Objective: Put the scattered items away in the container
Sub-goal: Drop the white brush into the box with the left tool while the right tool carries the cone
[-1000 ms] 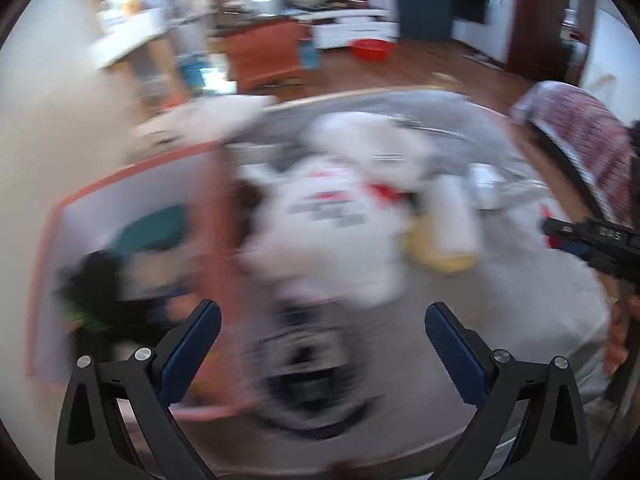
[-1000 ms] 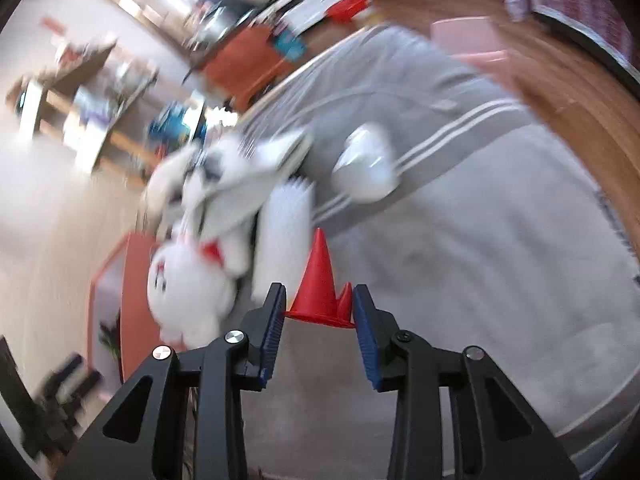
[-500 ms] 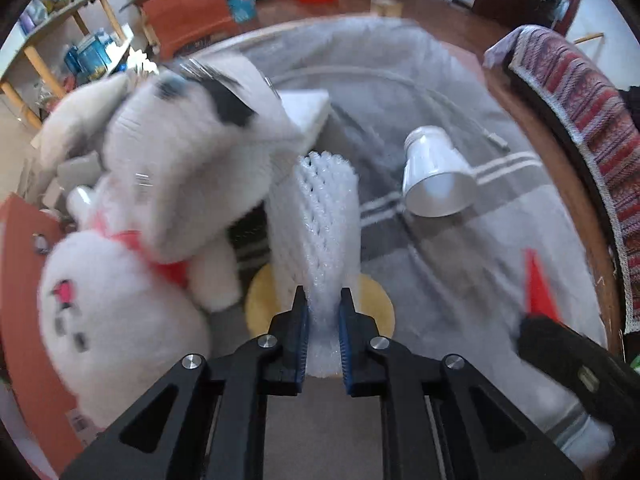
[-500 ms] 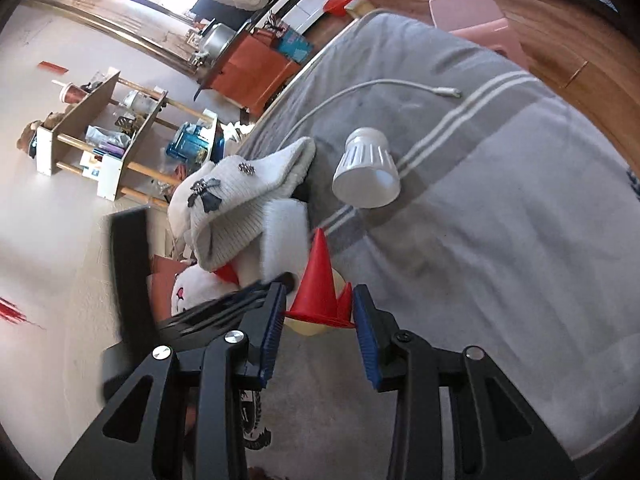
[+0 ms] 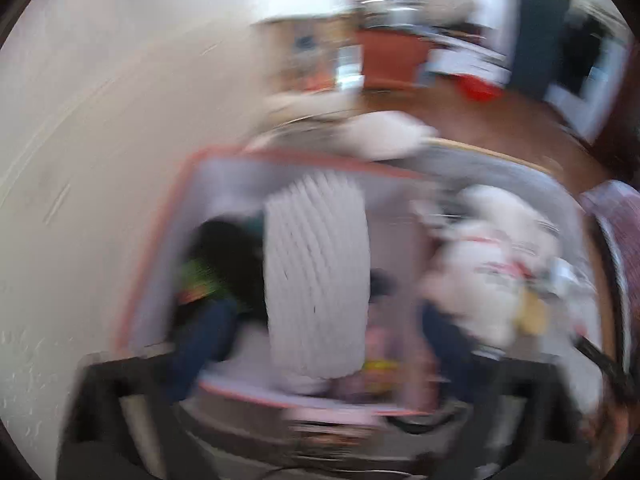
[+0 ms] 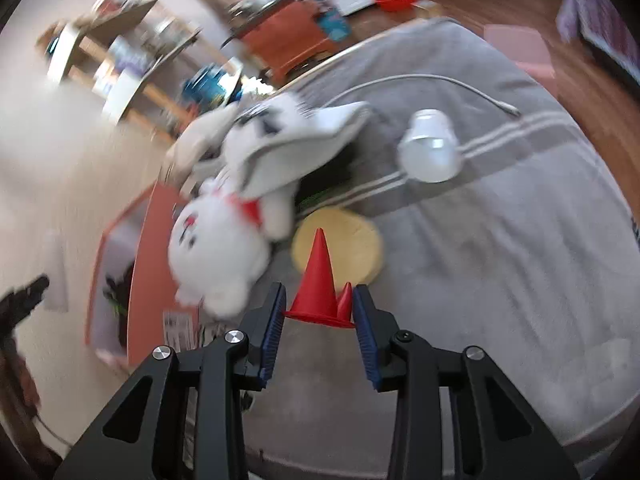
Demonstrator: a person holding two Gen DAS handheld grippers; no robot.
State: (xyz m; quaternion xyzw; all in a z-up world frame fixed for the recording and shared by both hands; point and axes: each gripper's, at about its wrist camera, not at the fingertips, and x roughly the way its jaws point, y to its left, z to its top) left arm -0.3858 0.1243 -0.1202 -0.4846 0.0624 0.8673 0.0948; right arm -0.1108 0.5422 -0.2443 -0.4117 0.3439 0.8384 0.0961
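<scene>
The left wrist view is blurred. My left gripper [image 5: 320,340] hangs over the orange-rimmed box [image 5: 160,240], its jaws opening wide. A white ribbed foam sleeve [image 5: 316,272] stands between the blue pads [image 5: 204,336] with gaps on both sides. Dark and green items lie inside the box. My right gripper [image 6: 319,312] is shut on the base of a red cone [image 6: 318,280], above the grey bedspread [image 6: 500,280]. The box [image 6: 148,264] lies to its left.
A white plush toy [image 6: 216,248] leans against the box wall, with a white knitted hat [image 6: 292,148] over it. A yellow disc [image 6: 352,248], a white lamp bulb [image 6: 430,152] and a white cable [image 6: 420,80] lie on the bedspread. Wooden shelves and an orange cabinet [image 6: 288,36] stand behind.
My left gripper, shut on the white sleeve on the bed half a second ago, has swung left over the box and spread its jaws. The sleeve is gone from the yellow disc. The right gripper keeps the cone.
</scene>
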